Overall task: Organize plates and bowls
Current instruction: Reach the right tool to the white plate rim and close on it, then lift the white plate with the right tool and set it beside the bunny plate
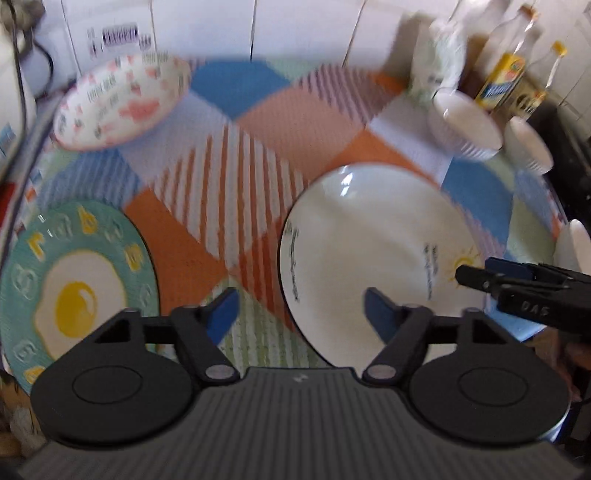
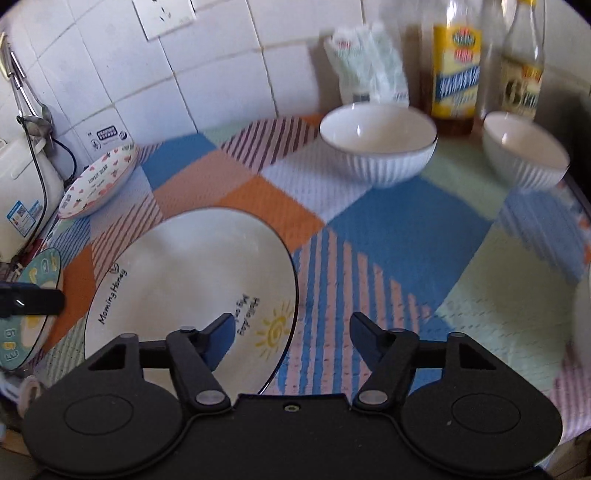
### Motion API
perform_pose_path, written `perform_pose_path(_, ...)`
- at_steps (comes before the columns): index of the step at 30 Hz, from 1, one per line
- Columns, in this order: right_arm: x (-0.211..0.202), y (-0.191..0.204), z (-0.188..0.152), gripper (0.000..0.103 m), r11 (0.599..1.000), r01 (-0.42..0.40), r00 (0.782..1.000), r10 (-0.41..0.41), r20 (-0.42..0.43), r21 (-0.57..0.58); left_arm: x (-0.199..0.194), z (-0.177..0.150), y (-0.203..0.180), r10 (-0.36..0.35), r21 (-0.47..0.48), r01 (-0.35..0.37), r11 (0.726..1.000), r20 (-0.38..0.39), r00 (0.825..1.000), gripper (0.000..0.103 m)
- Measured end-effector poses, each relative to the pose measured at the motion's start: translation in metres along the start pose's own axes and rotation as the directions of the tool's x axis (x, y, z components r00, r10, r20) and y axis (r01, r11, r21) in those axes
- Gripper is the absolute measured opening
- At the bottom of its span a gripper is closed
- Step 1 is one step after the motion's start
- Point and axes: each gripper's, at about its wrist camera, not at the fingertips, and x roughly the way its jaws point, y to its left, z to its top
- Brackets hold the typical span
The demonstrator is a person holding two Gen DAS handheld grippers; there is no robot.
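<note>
While both grippers, the left (image 1: 301,314) and the right (image 2: 291,338), hung spread and empty, the plates (image 2: 184,280) and bowls (image 2: 376,147) lay scattered, unstacked, across the counter (image 2: 388,236).

Three plates: a white plate (image 2: 177,273) with a sun drawing, a teal plate (image 1: 74,288) with a fried egg picture, and a pink-patterned plate (image 1: 118,99) near the wall.

Two white ribbed bowls: one bowl (image 2: 378,142) in the middle and a second bowl (image 2: 524,147) to its right. A white curved edge (image 1: 574,251) at the right border may be a third bowl or another plate; too little of it shows to tell.

Two bottles: one bottle (image 2: 456,74) with a yellow label, the other bottle (image 2: 522,70) clear with a darker label.

One white packet (image 2: 369,70) by the tiles.

One patchwork cloth (image 2: 388,240) on the table.

One wall socket (image 2: 164,16).

Two tongs: the left tongs (image 1: 301,314) and the right tongs (image 2: 291,332).
</note>
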Motion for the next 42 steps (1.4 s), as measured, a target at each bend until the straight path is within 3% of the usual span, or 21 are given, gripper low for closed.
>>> perform_pose_path(3, 0.005, -0.008, 0.000, 0.051, 0.999, -0.039, 0.999, 0.040, -0.031, 0.036, 0.013, 0.002, 0.008, -0.068, -0.021, 0.067, 0.998, -0.007, 0.998, 0.068)
perform_pose_path(5, 0.006, -0.010, 0.001, 0.047, 0.999, -0.027, 0.999, 0.028, -0.037, 0.034, 0.020, 0.005, 0.004, -0.038, 0.023, 0.039, 0.999, -0.015, 0.999, 0.065)
perform_pose_path(6, 0.008, -0.012, 0.003, 0.044, 0.999, -0.039, 0.998, 0.040, -0.046, 0.024, 0.022, 0.006, 0.003, -0.024, 0.038, 0.025, 0.999, -0.016, 1.000, 0.061)
perform_pose_path(7, 0.008, -0.013, 0.004, 0.034, 0.998, -0.067, 0.996, 0.068, -0.052, 0.019, 0.024, 0.007, 0.003, -0.019, 0.040, 0.019, 0.999, -0.021, 1.000, 0.058)
perform_pose_path(8, 0.009, -0.015, 0.006, 0.024, 0.995, -0.094, 0.994, 0.095, -0.061, 0.018, 0.027, 0.007, 0.005, -0.020, 0.038, 0.021, 0.999, -0.032, 0.999, 0.052)
perform_pose_path(10, 0.011, -0.017, 0.008, 0.014, 0.991, -0.134, 0.988, 0.134, -0.071, 0.010, 0.031, 0.007, 0.007, -0.023, 0.046, 0.026, 0.999, -0.059, 0.998, 0.040)
perform_pose_path(11, 0.011, -0.018, 0.008, 0.014, 0.990, -0.144, 0.987, 0.144, -0.074, 0.004, 0.034, 0.006, 0.008, -0.014, 0.054, 0.018, 0.998, -0.075, 0.997, 0.028)
perform_pose_path(14, 0.014, -0.024, 0.011, 0.014, 0.982, -0.191, 0.978, 0.190, -0.086, -0.003, 0.036, 0.004, 0.013, -0.048, 0.037, 0.051, 0.998, -0.086, 0.995, 0.020)
perform_pose_path(19, 0.027, -0.036, 0.014, 0.015, 0.963, -0.266, 0.957, 0.269, -0.105, 0.043, 0.041, 0.000, -0.004, -0.004, 0.111, 0.014, 0.994, -0.088, 0.996, 0.026)
perform_pose_path(23, 0.030, -0.039, 0.018, 0.018, 0.951, -0.305, 0.945, 0.308, -0.113, 0.044, 0.041, 0.002, 0.001, -0.021, 0.065, 0.027, 0.998, -0.091, 0.996, 0.024)
perform_pose_path(26, 0.030, -0.037, 0.022, 0.018, 0.950, -0.311, 0.940, 0.312, -0.141, 0.029, 0.032, 0.006, -0.007, 0.003, 0.116, 0.002, 0.993, -0.042, 0.999, 0.025)
perform_pose_path(30, 0.025, -0.040, 0.032, 0.020, 0.933, -0.360, 0.923, 0.358, -0.140, 0.013, 0.024, 0.030, 0.003, -0.039, 0.075, 0.041, 0.996, -0.027, 0.999, 0.024)
perform_pose_path(39, 0.028, -0.019, 0.067, 0.023, 0.926, -0.357, 0.934, 0.351, -0.069, -0.122, 0.032, 0.092, 0.011, 0.009, 0.127, -0.020, 0.992, 0.089, 0.996, 0.024)
perform_pose_path(42, 0.039, -0.014, 0.078, 0.023, 0.925, -0.354, 0.935, 0.351, -0.047, -0.136, 0.042, 0.115, 0.016, 0.027, 0.138, -0.039, 0.990, 0.085, 0.996, 0.025)
